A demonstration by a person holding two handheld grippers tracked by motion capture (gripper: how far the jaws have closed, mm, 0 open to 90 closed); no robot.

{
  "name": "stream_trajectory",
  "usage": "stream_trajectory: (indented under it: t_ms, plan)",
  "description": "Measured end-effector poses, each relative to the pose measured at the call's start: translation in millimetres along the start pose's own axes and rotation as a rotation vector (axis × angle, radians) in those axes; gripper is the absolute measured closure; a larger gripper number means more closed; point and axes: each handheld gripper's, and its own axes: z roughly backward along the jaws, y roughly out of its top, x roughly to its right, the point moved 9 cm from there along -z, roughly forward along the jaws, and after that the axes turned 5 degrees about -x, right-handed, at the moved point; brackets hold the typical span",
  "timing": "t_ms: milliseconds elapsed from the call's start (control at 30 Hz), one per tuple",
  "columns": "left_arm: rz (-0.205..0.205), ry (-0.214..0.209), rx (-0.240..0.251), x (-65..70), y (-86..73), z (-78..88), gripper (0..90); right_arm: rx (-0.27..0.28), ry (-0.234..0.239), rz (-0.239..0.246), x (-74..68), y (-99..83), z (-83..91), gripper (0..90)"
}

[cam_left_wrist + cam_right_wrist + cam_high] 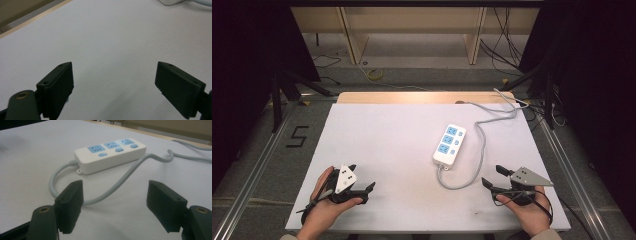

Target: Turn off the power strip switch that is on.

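Note:
A white power strip (450, 144) with three blue sockets and blue switches lies right of the table's middle; it is also in the right gripper view (110, 154). Its grey cable (472, 172) loops from the near end, then runs back off the far right edge. My right gripper (493, 176) rests near the front right edge, open and empty, just right of that loop; between its jaws (115, 205) the cable (117, 183) crosses a little way ahead. My left gripper (361, 177) sits at the front left, open (115, 82) over bare tabletop, with a corner of the strip (171, 2) far ahead.
The table (387, 140) has a white cover and a wooden strip (412, 97) along its far edge. Tripod legs (287, 90) and cables (542, 107) stand on the floor at both sides. A wooden frame (412, 30) stands beyond the table.

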Motion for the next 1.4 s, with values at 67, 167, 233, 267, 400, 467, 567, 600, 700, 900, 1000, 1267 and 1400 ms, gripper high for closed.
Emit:
stream_trajectory:
  t_ms: [67,167,233,267,400,467,567,600,700,900,1000,1267,1400]
  plan:
    - [-0.003,0.002,-0.003,-0.4,-0.5,-0.1,14.9,0.005,0.001,0.001,-0.1,0.3,0.1,31.6]
    - [-0.010,0.005,-0.007,-1.1,-1.8,0.9,15.3,0.001,-0.003,0.008,-1.0,0.7,0.7,33.3]
    - [-0.014,0.008,-0.009,-1.3,-2.9,1.7,15.4,-0.002,-0.004,0.017,-1.7,1.0,1.0,35.7]
    - [-0.014,0.011,-0.007,-1.8,-2.9,2.4,15.4,-0.007,-0.008,0.017,-1.8,0.9,1.2,36.9]
    - [-0.005,0.017,0.002,-3.3,-2.3,3.0,15.5,-0.011,-0.012,0.024,-2.2,2.5,2.8,44.0]
    - [-0.004,0.018,0.002,-3.6,-2.3,2.9,15.5,-0.018,-0.009,0.022,-2.7,2.4,3.7,46.0]
    - [-0.008,0.021,0.005,-4.1,-1.5,3.9,15.5,-0.049,-0.021,0.026,-2.1,0.7,7.7,57.2]
    - [-0.007,0.022,0.005,-4.3,-1.7,4.0,15.6,-0.049,-0.025,0.024,-1.6,1.0,9.0,59.7]
    - [0.002,0.027,0.008,-5.9,-1.6,4.3,15.6,-0.045,-0.039,0.011,1.4,1.9,13.2,66.9]
    - [0.011,0.032,0.008,-7.4,-1.8,4.4,15.8,-0.056,-0.064,0.030,5.7,5.2,17.5,79.8]
    - [0.012,0.030,0.013,-6.6,-1.0,4.3,15.8,-0.068,-0.066,0.049,5.7,7.4,16.9,85.9]
    - [0.010,0.032,0.006,-7.8,-2.1,4.8,16.0,-0.087,-0.079,0.079,7.7,13.9,15.9,90.0]
    - [0.011,0.032,0.012,-7.4,-1.1,5.0,16.0,-0.094,-0.080,0.087,7.4,16.1,16.2,90.0]
